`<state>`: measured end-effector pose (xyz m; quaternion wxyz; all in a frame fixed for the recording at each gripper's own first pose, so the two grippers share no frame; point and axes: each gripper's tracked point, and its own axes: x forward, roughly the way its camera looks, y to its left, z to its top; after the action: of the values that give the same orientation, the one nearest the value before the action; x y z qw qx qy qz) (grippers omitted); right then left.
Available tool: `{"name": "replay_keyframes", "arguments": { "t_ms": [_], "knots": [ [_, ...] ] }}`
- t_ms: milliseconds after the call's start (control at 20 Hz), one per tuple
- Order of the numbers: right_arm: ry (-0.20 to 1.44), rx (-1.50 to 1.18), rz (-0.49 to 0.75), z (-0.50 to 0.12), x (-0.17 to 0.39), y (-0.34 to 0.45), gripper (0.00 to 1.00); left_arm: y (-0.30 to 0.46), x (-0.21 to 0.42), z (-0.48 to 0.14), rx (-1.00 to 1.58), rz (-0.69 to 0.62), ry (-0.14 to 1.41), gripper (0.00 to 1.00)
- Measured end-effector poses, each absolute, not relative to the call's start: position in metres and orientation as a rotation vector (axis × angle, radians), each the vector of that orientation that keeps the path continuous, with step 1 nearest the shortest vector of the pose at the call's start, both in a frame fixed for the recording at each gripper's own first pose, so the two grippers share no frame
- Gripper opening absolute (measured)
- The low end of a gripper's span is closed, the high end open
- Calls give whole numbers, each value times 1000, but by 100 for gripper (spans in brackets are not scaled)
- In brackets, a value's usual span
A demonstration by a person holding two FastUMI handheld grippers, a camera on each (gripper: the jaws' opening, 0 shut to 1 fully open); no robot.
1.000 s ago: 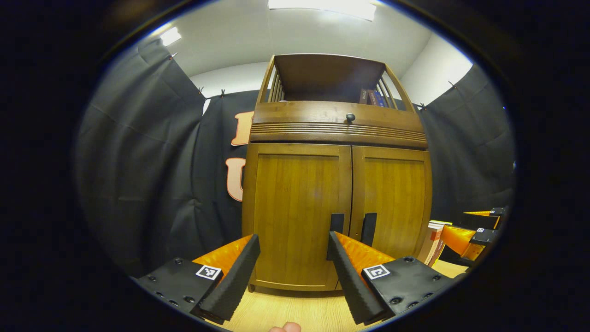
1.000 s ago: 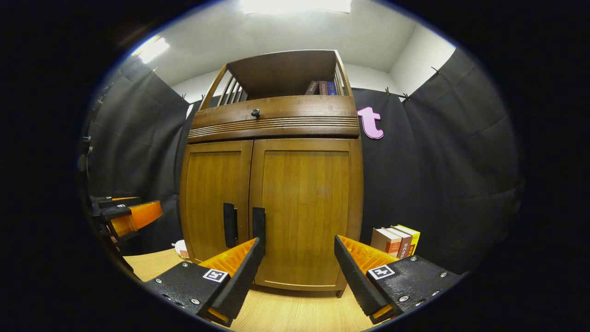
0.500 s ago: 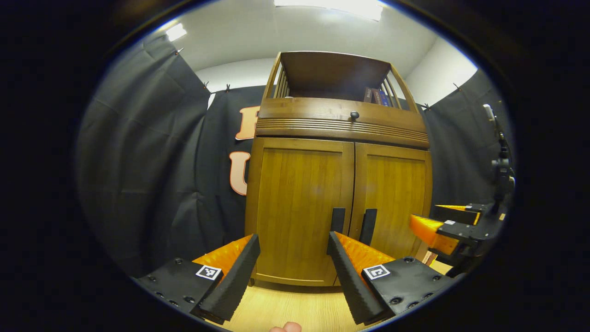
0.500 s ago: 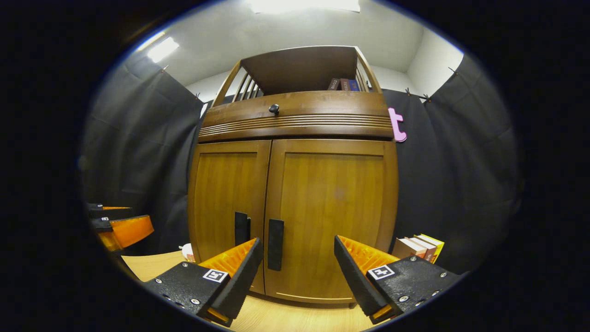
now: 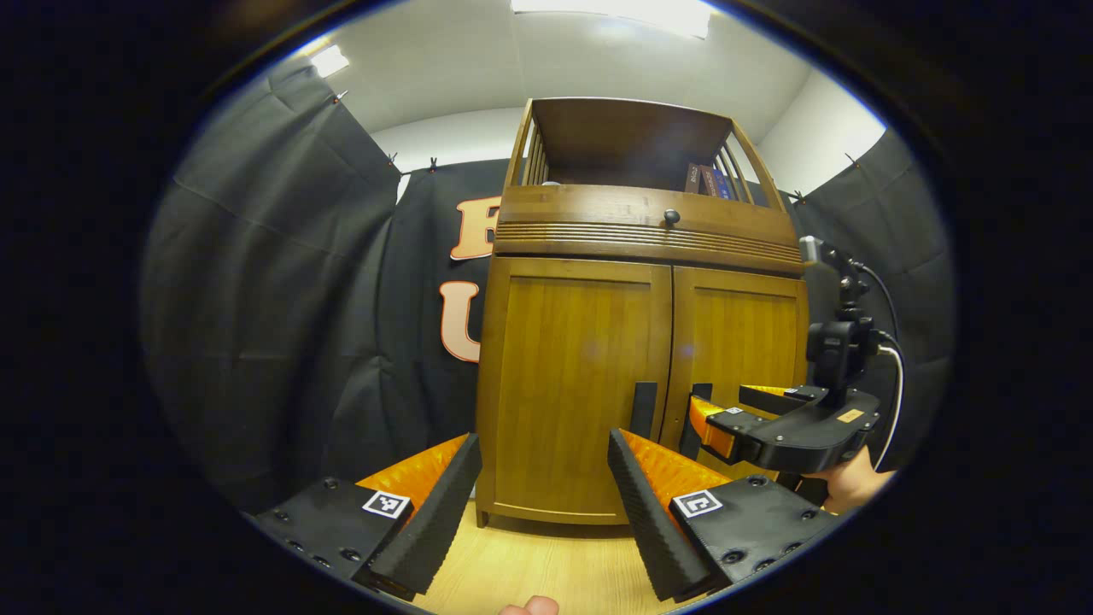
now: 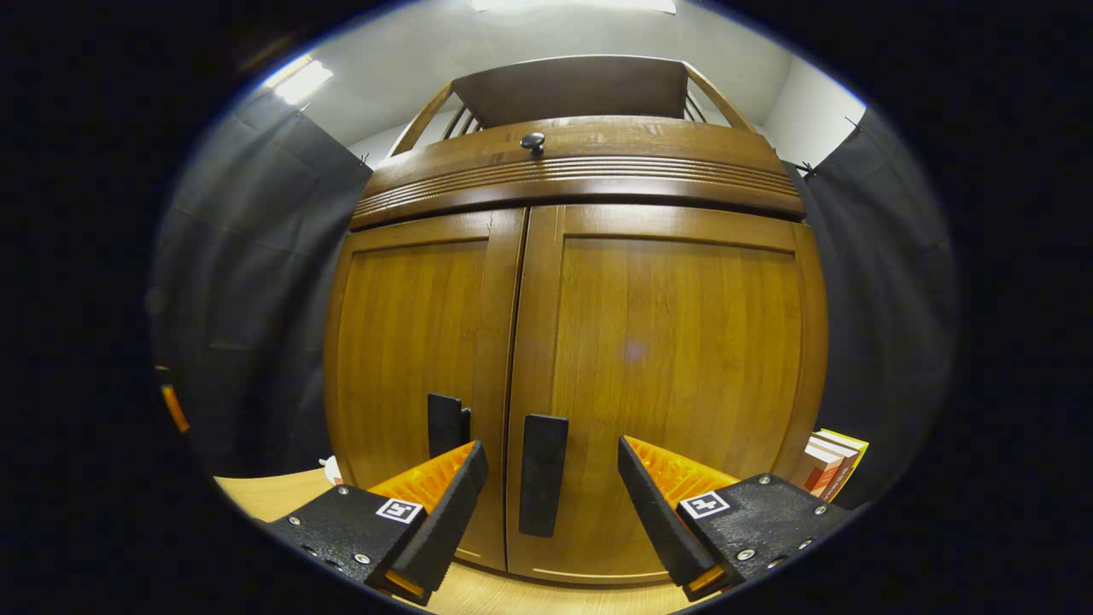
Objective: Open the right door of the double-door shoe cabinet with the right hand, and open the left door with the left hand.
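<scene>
Booth: black cloth walls close round a wooden shoe cabinet that stands on a pale wood bench; books stand by its right side.
Doors: right door and left door both look shut, meeting at the centre seam.
Handles: a dark vertical right handle and left handle sit just either side of that seam, close together.
Right tongs: jaws wide apart, holding nothing, with the right handle between the fingers but no contact visible.
Left tongs: jaws wide apart, empty, farther from the cabinet; the left handle lies above the right-hand finger.
Step, as judged: right tongs are about to close on the right handle; neither door is open yet.
Risk: the handles are so near each other that the inner finger could catch the left handle or wedge between the two.
Risk: a partial grip could slip off the smooth bar when pulled.
Room: the books are near the right door's outer edge and may be struck by its swing; the left side looks freer.
</scene>
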<state>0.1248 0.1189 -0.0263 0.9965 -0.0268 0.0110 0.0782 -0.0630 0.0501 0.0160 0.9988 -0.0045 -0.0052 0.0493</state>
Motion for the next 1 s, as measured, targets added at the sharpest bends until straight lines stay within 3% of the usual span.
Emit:
{"name": "replay_keyframes", "arguments": {
  "t_ms": [50,250,300,350,400,450,500,700,750,950,1000],
  "knots": [
    [29,-62,137,-32,135,118,89,53,-63,18,2,102,-16,92],
    [43,-43,100,-38,156,124,93,63,-65,21,20,111,-22,92],
    [49,-47,93,-40,158,124,82,64,-65,20,21,111,-20,100],
    [56,-51,86,-43,159,124,85,66,-64,20,22,111,-19,96],
    [59,-52,83,-45,161,127,70,68,-63,19,23,110,-18,92],
    [57,-54,79,-46,163,128,80,69,-63,19,25,111,-18,92],
    [57,-59,67,-48,165,126,71,71,-62,20,27,112,-17,92],
    [76,-24,65,-53,171,130,55,74,-58,18,26,110,-13,96],
    [78,-16,54,-53,171,129,40,75,-59,17,25,113,-12,96],
    [57,-17,102,-55,171,131,33,77,-58,15,30,123,0,92],
    [61,-9,121,-55,171,131,27,77,-57,14,29,123,8,92]
  ]
}}
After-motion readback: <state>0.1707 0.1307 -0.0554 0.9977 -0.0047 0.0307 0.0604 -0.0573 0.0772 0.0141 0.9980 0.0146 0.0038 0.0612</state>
